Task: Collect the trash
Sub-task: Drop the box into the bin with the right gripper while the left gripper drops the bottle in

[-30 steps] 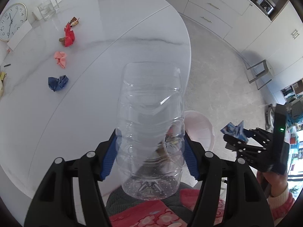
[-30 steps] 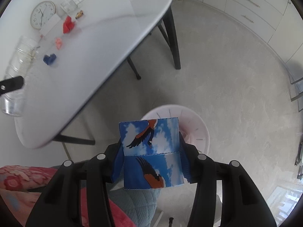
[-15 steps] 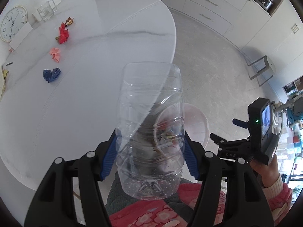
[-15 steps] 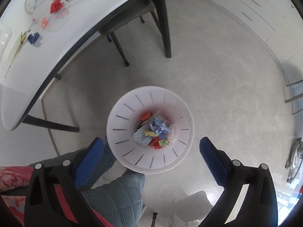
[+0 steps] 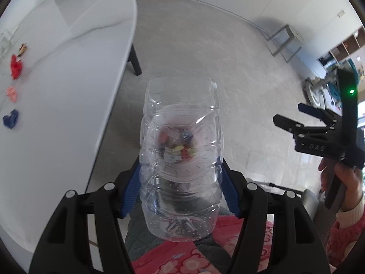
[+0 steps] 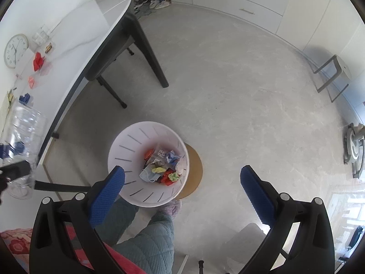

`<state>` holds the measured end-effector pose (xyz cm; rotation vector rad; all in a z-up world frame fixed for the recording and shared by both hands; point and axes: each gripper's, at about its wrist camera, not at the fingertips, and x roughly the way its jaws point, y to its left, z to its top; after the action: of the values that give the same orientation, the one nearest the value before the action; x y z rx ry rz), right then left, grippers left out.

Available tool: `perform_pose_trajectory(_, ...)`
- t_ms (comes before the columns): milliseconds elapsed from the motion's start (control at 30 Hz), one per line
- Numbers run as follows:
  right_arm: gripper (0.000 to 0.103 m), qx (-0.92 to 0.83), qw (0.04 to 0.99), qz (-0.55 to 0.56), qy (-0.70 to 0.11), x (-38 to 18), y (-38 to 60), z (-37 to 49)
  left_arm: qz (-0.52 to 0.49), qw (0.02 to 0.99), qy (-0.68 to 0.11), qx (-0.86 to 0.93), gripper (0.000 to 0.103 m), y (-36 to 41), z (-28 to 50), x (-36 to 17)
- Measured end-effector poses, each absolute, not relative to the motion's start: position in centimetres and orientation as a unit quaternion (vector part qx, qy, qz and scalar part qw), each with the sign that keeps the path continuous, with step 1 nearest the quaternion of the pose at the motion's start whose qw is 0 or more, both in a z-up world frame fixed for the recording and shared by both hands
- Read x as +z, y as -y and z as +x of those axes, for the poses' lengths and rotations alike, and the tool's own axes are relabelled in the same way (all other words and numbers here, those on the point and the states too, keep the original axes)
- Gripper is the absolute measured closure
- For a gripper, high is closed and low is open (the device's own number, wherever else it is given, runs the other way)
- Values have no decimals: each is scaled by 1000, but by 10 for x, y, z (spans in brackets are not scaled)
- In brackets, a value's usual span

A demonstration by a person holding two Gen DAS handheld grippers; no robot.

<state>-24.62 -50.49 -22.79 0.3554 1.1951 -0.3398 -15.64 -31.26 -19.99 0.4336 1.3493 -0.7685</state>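
Observation:
A clear plastic bottle [image 5: 180, 137] stands upright between the blue pads of my left gripper [image 5: 180, 182], which is shut on it. It hangs over the white bin [image 6: 127, 141], whose coloured trash shows blurred through the plastic. My right gripper [image 6: 182, 178] is wide open above the bin, nothing between its fingers; it also shows at the right of the left wrist view [image 5: 289, 113]. The bin holds several crumpled scraps [image 6: 164, 166]. On the table lie a red wad [image 5: 16, 68], a pink wad [image 5: 12, 93] and a blue wad [image 5: 10, 118].
The white oval table [image 5: 68, 68] runs along the left, with a clock [image 6: 14, 50] and a glass [image 6: 41, 36] on it and a dark chair [image 6: 107, 68] under it. A person's quilted leg [image 6: 155, 235] and slipper [image 6: 171, 207] are beside the bin. A grey stool [image 6: 335, 73] stands far right.
My right gripper has opened and the blue bird-printed card is gone from it. Both grippers have swung away from the table, out over the bin.

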Motion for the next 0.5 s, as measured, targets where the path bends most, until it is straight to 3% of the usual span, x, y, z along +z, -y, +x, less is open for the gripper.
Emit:
perform_pose_trajectory(233, 2, -160, 800, 172, -552, -225, 505, -255, 217, 670, -610, -364, 41, 335, -161, -218)
perform_pose_trajectory(267, 2, -158, 800, 172, -553, -224, 505, -255, 224, 668, -611, -361, 27, 340, -163, -221)
perform_pose_trajectory(333, 2, -156, 800, 171, -553, -223, 505, -255, 242, 678, -605, -340, 10, 343, -163, -221)
perform_pose_trajectory(500, 2, -150, 805, 170, -548, -220, 504, -251, 241, 705, -577, -333, 8, 336, -161, -206)
